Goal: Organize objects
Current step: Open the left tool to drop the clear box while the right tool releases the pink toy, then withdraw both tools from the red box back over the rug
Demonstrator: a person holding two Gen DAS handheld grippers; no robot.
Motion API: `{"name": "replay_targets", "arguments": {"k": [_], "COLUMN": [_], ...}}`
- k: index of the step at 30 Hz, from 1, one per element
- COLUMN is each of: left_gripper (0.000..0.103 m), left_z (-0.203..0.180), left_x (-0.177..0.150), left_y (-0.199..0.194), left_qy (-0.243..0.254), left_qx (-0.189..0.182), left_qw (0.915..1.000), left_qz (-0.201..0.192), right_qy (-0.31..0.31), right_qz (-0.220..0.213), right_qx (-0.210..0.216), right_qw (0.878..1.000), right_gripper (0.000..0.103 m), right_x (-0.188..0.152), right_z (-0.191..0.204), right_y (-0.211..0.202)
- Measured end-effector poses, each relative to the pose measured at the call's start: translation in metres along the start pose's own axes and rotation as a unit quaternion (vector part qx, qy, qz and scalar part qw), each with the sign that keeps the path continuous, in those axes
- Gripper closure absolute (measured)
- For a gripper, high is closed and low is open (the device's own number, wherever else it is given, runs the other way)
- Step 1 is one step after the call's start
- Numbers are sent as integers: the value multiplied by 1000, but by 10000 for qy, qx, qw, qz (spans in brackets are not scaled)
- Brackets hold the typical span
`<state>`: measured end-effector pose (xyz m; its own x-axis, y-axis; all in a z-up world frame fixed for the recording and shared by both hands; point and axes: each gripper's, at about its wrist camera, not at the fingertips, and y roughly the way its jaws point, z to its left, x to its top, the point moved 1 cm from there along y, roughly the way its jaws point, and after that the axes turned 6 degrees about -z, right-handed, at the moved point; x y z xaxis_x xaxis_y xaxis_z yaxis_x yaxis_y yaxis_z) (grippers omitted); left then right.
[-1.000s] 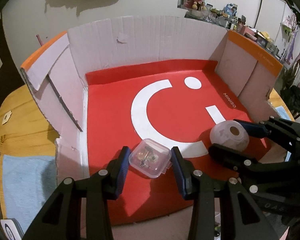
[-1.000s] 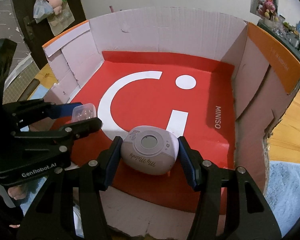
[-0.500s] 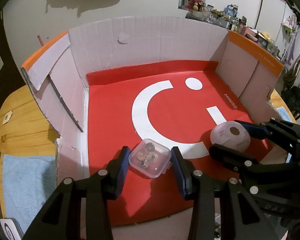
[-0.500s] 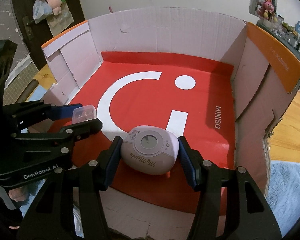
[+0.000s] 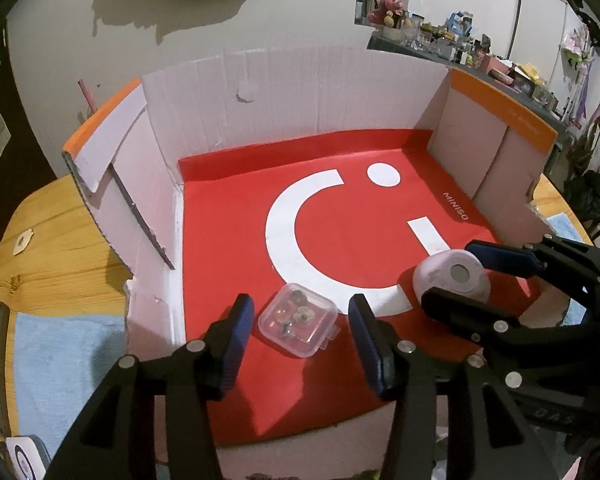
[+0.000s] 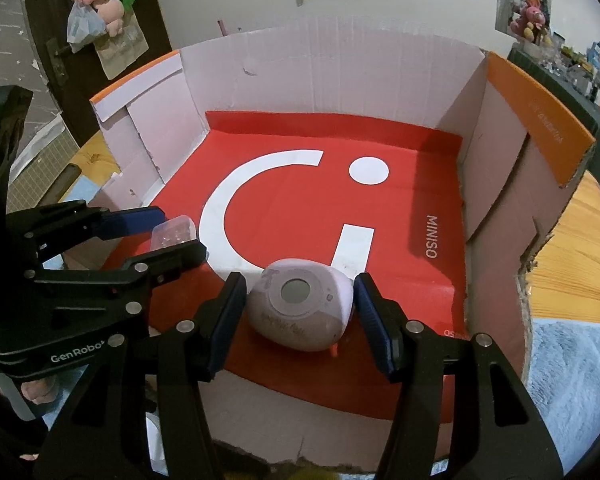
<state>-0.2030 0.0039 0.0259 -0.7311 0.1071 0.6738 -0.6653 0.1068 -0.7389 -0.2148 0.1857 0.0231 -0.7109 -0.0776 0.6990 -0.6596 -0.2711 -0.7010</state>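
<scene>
The left gripper (image 5: 300, 320) has its jaws spread wide, and a little clear box (image 5: 298, 319) lies between them on the red floor. There is a gap on each side, so the pads do not touch it. The box has small round bits inside (too tiny to tell what they are). The right gripper (image 6: 300, 304) is spread wide too. A pale purple gadget (image 6: 300, 305) with a grey round window on top sits between its blue pads. The right pad is just at the gadget's side and the left pad is a bit apart, so I cannot tell if any pad touches it. Both things rest near the front edge of a big cardboard box (image 5: 320, 92), the clear one on the left and the purple one on the right. The floor of the big box is red with a white curve and a white dot. The big box stands on a wooden table (image 5: 52, 240), and a blue towel (image 5: 60, 360) lies beside it.
</scene>
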Motion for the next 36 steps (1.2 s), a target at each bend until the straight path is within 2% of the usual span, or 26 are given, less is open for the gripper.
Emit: {"name": "replay_targets", "arguments": {"k": [3,8,13,25,32,36], "left_gripper": [49,39,39,28,17,11], "left_z": [-1,-1,0,4,5,6], "left_x": [-1,-2,-4,-14,-23,-29], "left_y": [-3,-16,-27,-50,-66,-75], "left_qy": [14,-14,-39,-160,-196,-283], "left_qx": [17,52,83,69,76,34], "left_qw": [10000,9998,9996,9988,9981,9976], "left_qz": [-26,-178,-279,-453,-585,-624], "right_qy": [-6,1,-4,-56,-93,-130], "right_qz": [-37,-178,-305,-556,-657,-687], "right_qx": [6,13,-3,-157,-200,-254], "right_qw": [10000,9998,9995,9983,9976,9972], "right_gripper": [47,39,34,23,12,9], "right_x": [-1,-2,-2,-13,-20,-26], "right_z": [2,6,9,17,23,26], "right_y": [-5,-17,-30,-63,-76,-83]}}
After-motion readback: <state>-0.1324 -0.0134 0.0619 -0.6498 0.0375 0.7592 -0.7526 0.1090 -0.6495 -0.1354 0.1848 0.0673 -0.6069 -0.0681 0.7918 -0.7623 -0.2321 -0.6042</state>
